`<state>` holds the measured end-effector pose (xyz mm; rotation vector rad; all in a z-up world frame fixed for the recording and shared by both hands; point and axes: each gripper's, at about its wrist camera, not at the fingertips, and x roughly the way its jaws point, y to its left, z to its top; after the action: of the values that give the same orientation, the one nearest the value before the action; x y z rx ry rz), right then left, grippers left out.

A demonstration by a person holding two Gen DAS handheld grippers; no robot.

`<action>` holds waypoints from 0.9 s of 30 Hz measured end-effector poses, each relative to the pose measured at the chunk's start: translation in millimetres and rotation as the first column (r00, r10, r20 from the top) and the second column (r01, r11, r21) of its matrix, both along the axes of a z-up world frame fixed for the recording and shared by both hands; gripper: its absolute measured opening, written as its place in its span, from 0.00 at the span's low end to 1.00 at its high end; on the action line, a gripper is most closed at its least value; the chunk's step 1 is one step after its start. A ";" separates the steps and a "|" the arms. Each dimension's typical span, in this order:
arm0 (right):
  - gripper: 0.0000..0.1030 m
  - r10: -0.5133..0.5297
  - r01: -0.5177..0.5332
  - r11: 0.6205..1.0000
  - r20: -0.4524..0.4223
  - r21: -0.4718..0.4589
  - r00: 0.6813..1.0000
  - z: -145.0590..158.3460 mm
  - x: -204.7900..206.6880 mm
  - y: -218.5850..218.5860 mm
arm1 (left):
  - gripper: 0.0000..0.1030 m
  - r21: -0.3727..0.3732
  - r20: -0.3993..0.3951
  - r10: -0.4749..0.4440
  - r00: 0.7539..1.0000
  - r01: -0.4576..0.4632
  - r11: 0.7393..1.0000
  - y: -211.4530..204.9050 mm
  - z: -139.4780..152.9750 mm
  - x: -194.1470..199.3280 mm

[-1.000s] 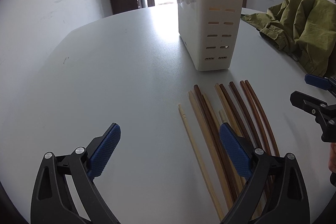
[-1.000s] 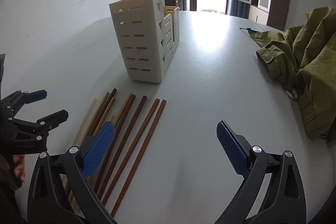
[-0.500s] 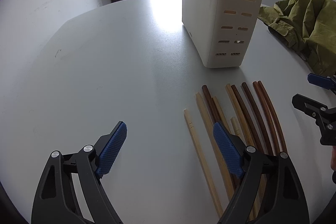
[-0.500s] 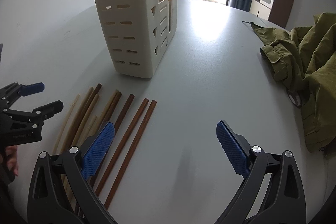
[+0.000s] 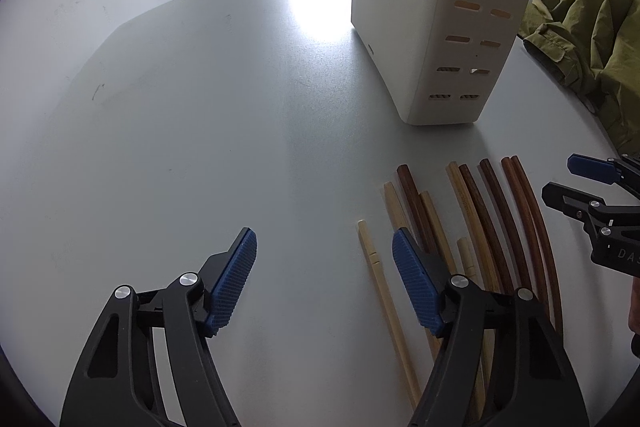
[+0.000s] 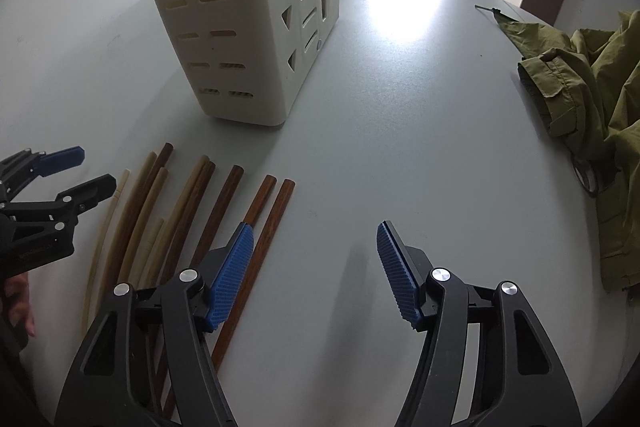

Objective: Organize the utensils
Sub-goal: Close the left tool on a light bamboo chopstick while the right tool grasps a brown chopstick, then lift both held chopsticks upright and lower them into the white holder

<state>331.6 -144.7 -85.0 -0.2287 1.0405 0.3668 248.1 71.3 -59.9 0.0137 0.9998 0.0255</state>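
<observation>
Several chopsticks [image 5: 472, 223], some pale and some dark brown, lie side by side on the grey table [image 5: 200, 131]; they also show in the right wrist view [image 6: 188, 211]. A cream slotted utensil holder [image 5: 444, 19] stands upright just beyond them, and shows in the right wrist view [image 6: 244, 23] too. My left gripper [image 5: 324, 279] is open and empty, low over the table, its right finger over the pale chopsticks. My right gripper [image 6: 312, 271] is open and empty, its left finger over the dark chopsticks.
An olive-green jacket [image 6: 592, 115] lies crumpled on the right side of the table; it also shows in the left wrist view [image 5: 588, 39]. The table's curved edge runs along the left. A doorway and cabinets stand behind the table.
Both grippers have moved forward and lower toward the chopsticks and the holder, which now look larger. Both stay open and empty.
</observation>
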 end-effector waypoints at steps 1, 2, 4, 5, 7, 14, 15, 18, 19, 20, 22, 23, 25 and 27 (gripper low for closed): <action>0.62 0.001 -0.001 1.000 -0.006 0.001 1.000 -0.4 0.9 1.3 | 0.60 0.001 -0.005 0.002 1.000 -0.002 1.000 0.6 -0.5 2.2; 0.61 0.003 -0.003 1.000 -0.014 0.005 1.000 -0.7 1.8 2.5 | 0.58 0.002 -0.013 0.005 1.000 -0.005 1.000 1.6 -1.6 4.4; 0.58 0.002 -0.002 1.000 -0.022 0.005 1.000 -1.2 4.1 4.6 | 0.55 -0.001 -0.021 0.007 1.000 -0.007 1.000 3.8 -2.3 7.7; 0.57 0.000 0.000 1.000 -0.024 0.001 1.000 -1.6 5.5 5.2 | 0.54 -0.007 -0.026 0.005 1.000 -0.006 1.000 4.6 -2.7 9.3; 0.50 0.000 0.000 1.000 -0.040 -0.002 0.999 -3.9 7.7 6.1 | 0.51 -0.018 -0.037 0.004 0.999 -0.004 1.000 5.5 -4.2 12.4; 0.46 0.002 -0.002 1.000 -0.082 -0.005 0.997 -10.2 16.6 7.0 | 0.48 -0.024 -0.046 0.006 0.999 -0.007 1.000 5.6 -11.5 17.0; 0.46 0.002 -0.003 1.000 -0.084 -0.010 0.996 -11.0 16.9 8.1 | 0.46 -0.024 -0.044 0.004 0.999 -0.005 1.000 5.4 -11.8 17.0; 0.46 0.009 -0.011 0.999 -0.077 -0.031 0.997 -11.9 19.2 11.1 | 0.34 -0.024 -0.044 -0.013 0.999 0.012 1.000 2.2 -11.9 18.7; 0.46 0.010 -0.013 0.999 -0.079 -0.035 0.997 -12.8 23.9 10.5 | 0.29 -0.021 -0.045 -0.014 0.999 0.013 1.000 0.3 -11.7 19.5; 0.45 0.016 -0.019 0.999 -0.082 -0.040 0.997 -12.9 23.7 12.2 | 0.25 -0.020 -0.047 -0.020 0.999 0.019 1.000 -0.5 -11.6 20.3; 0.35 0.040 -0.045 0.998 -0.083 -0.054 0.996 -12.2 19.2 17.3 | 0.17 -0.019 -0.055 -0.037 0.998 0.036 0.999 -4.3 -11.2 22.5; 0.29 0.044 -0.049 0.997 -0.089 -0.054 0.995 -12.0 19.2 17.3 | 0.14 -0.020 -0.057 -0.041 0.998 0.040 0.999 -7.2 -10.8 24.0; 0.20 0.054 -0.059 0.997 -0.101 -0.046 0.993 -11.6 19.8 18.0 | 0.07 -0.019 -0.054 -0.038 0.998 0.037 0.999 -9.3 -11.1 26.7; 0.13 0.059 -0.062 0.998 -0.113 -0.027 0.992 -11.7 22.5 16.0 | 0.04 -0.031 -0.044 -0.022 0.999 0.021 0.999 -9.2 -11.3 27.3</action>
<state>354.1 -128.6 -96.6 -0.2697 1.1523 0.4227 275.4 62.2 -71.2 -0.0029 1.0442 -0.0101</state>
